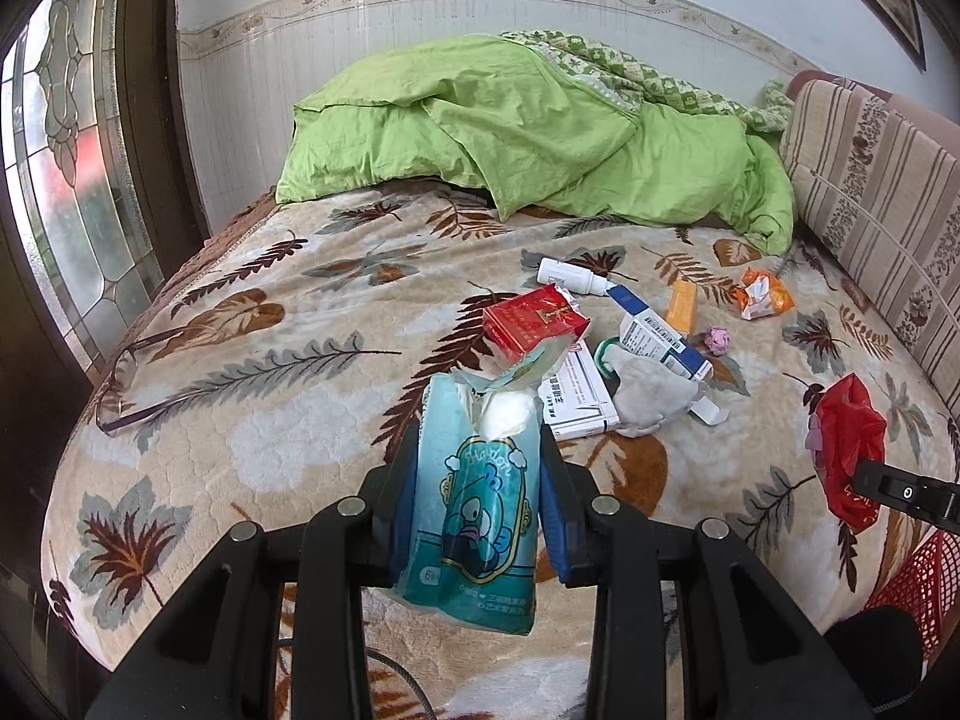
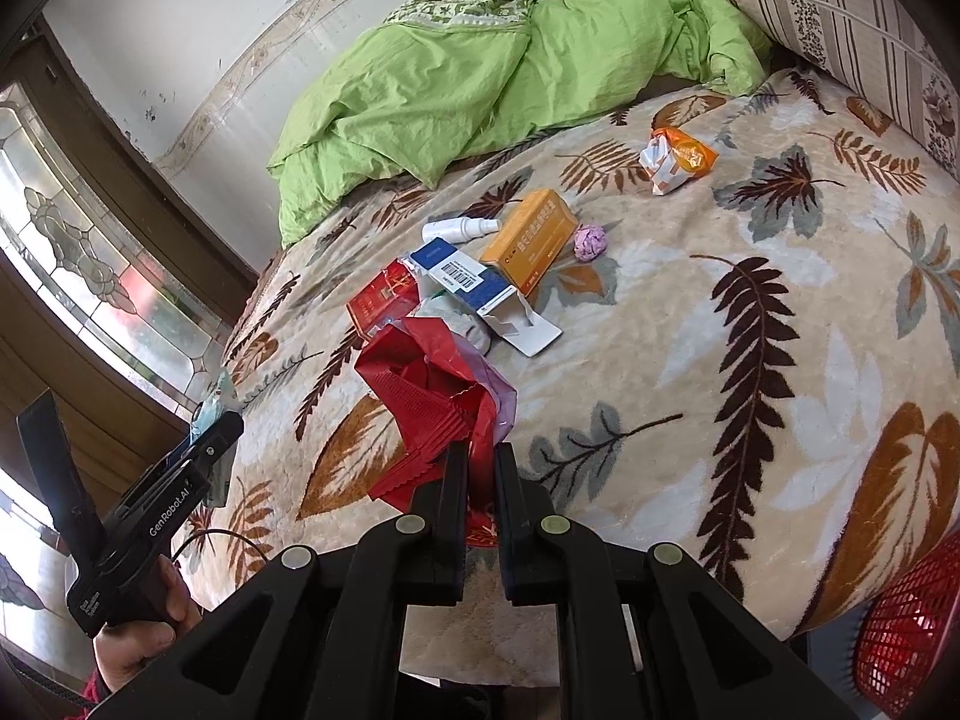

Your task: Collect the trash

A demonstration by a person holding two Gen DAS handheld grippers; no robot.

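"Why is the tissue pack up off the bed?"

"It's trash, so I've lifted it. My left gripper has its fingers partly closed, pressing the pack's two sides; it hangs between them, nearer me than the red box."

"And your right?"

"My right gripper has its fingers nearly together, pinching the edge of the red bag. I judge I'm holding it ready to take the litter. The bag's loose end lies on the bed just this side of the red box."

"What's left?"

"Boxes, a white bottle, a pink paper ball and an orange wrapper, all beyond or right of the red box. A red basket stands off the bed's edge."
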